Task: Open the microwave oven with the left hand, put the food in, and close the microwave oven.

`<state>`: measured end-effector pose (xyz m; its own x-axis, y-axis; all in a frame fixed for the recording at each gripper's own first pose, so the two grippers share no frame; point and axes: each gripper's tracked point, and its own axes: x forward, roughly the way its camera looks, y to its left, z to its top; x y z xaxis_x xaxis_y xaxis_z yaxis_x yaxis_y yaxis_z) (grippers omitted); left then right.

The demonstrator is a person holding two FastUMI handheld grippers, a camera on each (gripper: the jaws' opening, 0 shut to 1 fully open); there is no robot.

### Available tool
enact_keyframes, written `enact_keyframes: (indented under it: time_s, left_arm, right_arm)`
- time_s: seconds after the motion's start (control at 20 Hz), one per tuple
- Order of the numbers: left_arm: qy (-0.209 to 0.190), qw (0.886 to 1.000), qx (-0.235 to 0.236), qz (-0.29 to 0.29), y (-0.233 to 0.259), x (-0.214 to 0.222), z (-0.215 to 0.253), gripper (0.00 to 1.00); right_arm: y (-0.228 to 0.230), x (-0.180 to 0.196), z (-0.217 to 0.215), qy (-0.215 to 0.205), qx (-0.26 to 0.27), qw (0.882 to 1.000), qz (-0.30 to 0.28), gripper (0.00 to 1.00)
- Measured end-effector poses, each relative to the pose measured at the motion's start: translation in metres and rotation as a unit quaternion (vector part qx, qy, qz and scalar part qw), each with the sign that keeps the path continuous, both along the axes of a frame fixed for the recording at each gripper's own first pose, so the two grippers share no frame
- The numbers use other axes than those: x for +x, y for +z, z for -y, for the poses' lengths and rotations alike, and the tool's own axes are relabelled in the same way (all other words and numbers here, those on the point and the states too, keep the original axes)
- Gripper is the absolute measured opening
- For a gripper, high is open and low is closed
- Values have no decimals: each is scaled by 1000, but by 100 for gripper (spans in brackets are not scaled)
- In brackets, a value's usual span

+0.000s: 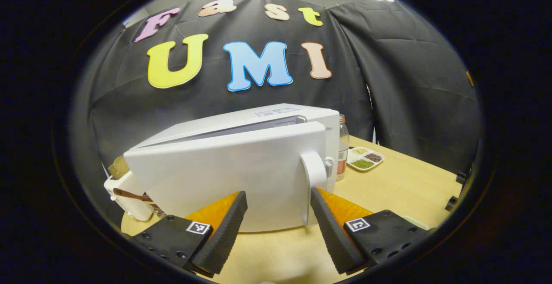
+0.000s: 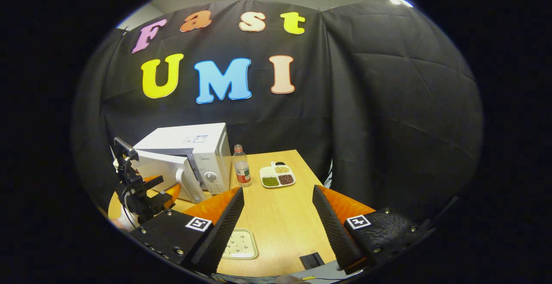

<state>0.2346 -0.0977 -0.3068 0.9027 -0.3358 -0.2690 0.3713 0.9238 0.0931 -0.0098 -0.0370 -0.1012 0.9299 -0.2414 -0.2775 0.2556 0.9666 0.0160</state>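
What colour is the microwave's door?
White, handle included; the microwave door shows best in the left gripper view.

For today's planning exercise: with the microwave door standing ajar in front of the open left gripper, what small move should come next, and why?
Probably swing the microwave door wider with the left gripper. The door is only partly open, the gripper's fingers are open and spread before it near the handle, and the gap looks too narrow for food.

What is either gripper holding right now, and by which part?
Nothing. The left gripper is open before the microwave door, near its handle; the right gripper is open and empty.
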Motion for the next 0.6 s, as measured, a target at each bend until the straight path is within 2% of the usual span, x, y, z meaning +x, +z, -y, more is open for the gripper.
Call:
enact_keyframes:
  time_s: [0.25,0.3,0.5,0.6]
  left_arm:
    - [19,1000,-10,2,0,28,8,100]
    - [23,1000,-11,2,0,33,9,98]
    - [29,999,-17,-1,-1,40,14,100]
    - [31,999,-29,-2,-1,39,13,94]
  right_arm:
    - [-3,-8,13,-9,6,1000,-6,98]
    - [-4,-11,17,-12,2,1000,-9,98]
    - [0,-14,24,-20,2,1000,-10,98]
    - [1,-14,27,-21,-1,1000,-9,97]
